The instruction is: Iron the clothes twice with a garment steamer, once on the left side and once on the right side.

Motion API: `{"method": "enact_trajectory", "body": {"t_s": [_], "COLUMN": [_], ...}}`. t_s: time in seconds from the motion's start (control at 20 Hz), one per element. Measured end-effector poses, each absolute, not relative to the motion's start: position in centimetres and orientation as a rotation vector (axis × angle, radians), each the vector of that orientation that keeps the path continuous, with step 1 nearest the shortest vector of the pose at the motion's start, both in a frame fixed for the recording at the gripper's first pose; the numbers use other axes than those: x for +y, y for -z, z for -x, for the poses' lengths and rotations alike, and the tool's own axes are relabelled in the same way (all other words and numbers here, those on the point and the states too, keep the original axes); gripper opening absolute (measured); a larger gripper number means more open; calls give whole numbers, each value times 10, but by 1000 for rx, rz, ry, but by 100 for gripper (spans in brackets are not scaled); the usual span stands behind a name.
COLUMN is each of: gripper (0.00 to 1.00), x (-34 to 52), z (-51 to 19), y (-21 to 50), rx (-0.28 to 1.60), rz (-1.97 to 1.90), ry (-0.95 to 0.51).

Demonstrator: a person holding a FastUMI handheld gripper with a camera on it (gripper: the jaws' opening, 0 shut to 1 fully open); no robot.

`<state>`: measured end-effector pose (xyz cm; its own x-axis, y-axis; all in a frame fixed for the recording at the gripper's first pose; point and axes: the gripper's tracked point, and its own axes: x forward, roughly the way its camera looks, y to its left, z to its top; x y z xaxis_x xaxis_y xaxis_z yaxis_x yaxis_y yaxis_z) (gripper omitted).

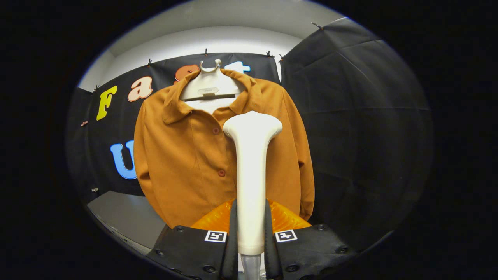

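Already gripped: the tool (251, 229) is clamped on the handle of the white plastic garment steamer (251, 171), both fingers pressed against its sides, the head pointing up and forward.

Beyond the fingers hangs the rust-orange buttoned shirt (186, 155) on a pale plastic hanger (210, 83), against the booth's black cloth wall (350, 97). The steamer's flared head sits in front of the button placket, slightly toward the side nearer the corner, and whether it touches the fabric I cannot tell. My judgement: this is the approach or the start of a pass. The next move calls for bringing the head flat against one panel and drawing it along the cloth, then repeating on the other panel.
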<state>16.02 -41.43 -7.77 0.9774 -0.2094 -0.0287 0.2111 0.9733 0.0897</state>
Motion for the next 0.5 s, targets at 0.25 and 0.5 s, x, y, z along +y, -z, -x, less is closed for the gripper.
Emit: {"method": "enact_trajectory", "body": {"t_s": [0.25, 0.5], "gripper": [30, 31], "x": [-415, -418], "z": [-151, -139], "y": [136, 200], "rx": [99, 199], "rz": [-114, -132], "ry": [225, 232]}}
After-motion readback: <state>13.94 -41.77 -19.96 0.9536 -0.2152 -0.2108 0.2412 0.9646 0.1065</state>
